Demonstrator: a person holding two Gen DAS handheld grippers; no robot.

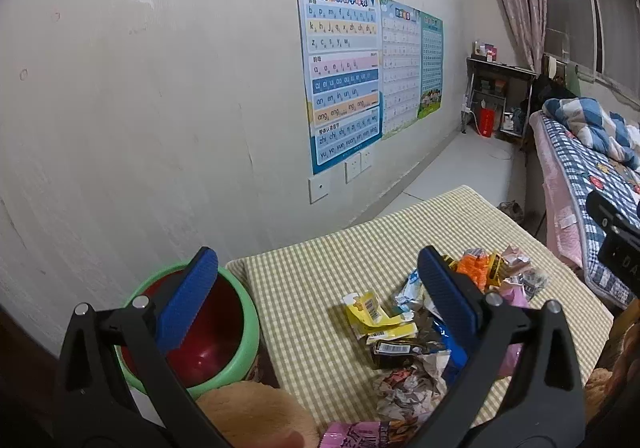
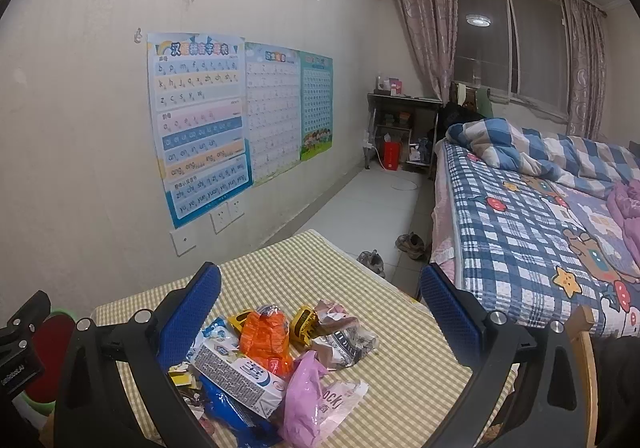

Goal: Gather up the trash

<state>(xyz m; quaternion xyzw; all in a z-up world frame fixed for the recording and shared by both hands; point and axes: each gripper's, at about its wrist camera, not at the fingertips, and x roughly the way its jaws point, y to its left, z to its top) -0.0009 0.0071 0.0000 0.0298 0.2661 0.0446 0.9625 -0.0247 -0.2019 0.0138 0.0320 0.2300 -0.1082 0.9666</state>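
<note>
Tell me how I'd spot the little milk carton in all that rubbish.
Find the checked yellow tablecloth and the heap of wrappers on it. The milk carton lies on its side at the near edge, just below the orange packet. It is the only boxy, white-and-blue thing among crumpled bags.

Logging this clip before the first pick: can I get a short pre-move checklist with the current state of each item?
1. Left gripper open and empty: ok.
2. Right gripper open and empty: ok.
3. Green bin open-topped beside the table: ok.
4. Bin has room: ok, red liner bare where visible.
5. Trash within reach, orange wrapper and milk carton between the right fingers: ok.
6. Wrappers free of each other: not ok, they overlap.
</note>
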